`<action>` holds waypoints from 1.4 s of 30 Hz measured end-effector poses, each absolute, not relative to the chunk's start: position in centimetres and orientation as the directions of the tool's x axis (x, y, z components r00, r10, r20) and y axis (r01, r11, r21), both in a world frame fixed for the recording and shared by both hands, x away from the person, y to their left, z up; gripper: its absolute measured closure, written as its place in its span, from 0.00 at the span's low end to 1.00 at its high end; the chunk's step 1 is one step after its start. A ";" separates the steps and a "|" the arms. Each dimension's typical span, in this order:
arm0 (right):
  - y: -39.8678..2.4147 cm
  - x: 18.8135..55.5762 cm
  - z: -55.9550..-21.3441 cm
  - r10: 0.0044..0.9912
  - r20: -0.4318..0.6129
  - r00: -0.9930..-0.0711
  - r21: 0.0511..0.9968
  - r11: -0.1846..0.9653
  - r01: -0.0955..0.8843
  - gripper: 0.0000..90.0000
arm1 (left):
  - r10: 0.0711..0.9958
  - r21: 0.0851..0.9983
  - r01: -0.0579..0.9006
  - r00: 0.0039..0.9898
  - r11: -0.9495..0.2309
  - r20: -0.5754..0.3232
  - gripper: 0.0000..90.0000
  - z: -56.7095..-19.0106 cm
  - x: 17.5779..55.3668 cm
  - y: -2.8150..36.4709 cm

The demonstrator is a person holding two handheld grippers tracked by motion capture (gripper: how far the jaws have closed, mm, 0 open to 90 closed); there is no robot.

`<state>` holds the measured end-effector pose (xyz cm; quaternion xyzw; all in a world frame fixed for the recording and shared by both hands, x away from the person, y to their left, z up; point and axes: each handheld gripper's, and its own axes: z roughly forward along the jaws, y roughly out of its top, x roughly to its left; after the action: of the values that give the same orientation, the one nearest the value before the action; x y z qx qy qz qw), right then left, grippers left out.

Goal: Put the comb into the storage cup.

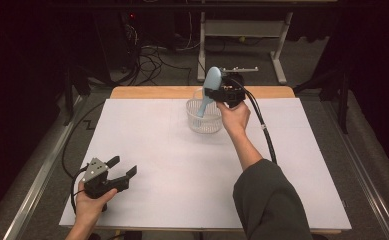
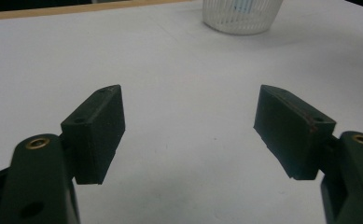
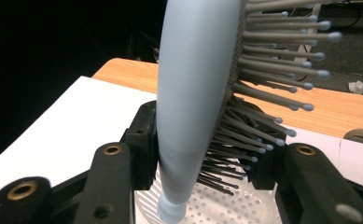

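A light blue hairbrush (image 1: 211, 82) stands head up, its handle pointing down into a clear perforated basket (image 1: 205, 124) at the back of the white table. My right gripper (image 1: 214, 94) is shut on the brush low on its head, one pad on the smooth back and the other against the bristles. Seen from the right gripper view, the hairbrush (image 3: 193, 93) rises between the jaws of the right gripper (image 3: 202, 156), with the basket (image 3: 230, 205) below. My left gripper (image 1: 123, 168) rests open near the front left corner. The left gripper (image 2: 188, 126) holds nothing, and the basket (image 2: 240, 21) lies far ahead of it.
A white sheet (image 1: 182, 165) covers the table, with a wooden strip (image 1: 152, 92) along the far edge. Beyond it stand a grey desk frame (image 1: 242, 30) and tangled floor cables (image 1: 152, 60). The right gripper's cable (image 1: 262, 125) trails over the table.
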<state>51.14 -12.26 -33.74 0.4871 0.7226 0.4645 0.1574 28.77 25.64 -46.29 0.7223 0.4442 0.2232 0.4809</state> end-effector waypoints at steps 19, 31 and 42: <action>-12.3 51.0 -35.1 0.858 0.217 -0.466 0.821 0.099 0.563 0.61 | 0.857 0.894 0.425 0.505 -0.143 -0.103 0.28 -46.3 28.8 25.6; -12.1 50.8 -35.2 0.861 0.203 -0.466 0.821 0.110 0.561 0.60 | 0.856 0.894 0.423 0.507 -0.146 -0.100 0.29 -46.3 28.7 25.6; -11.9 51.0 -35.8 0.863 0.204 -0.463 0.816 0.112 0.567 0.60 | 0.856 0.895 0.421 0.507 -0.145 -0.100 0.29 -46.3 28.8 25.6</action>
<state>51.00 -11.91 -35.75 0.4915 0.7272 0.4502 0.1641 28.76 25.61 -46.26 0.7221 0.4422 0.2260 0.4816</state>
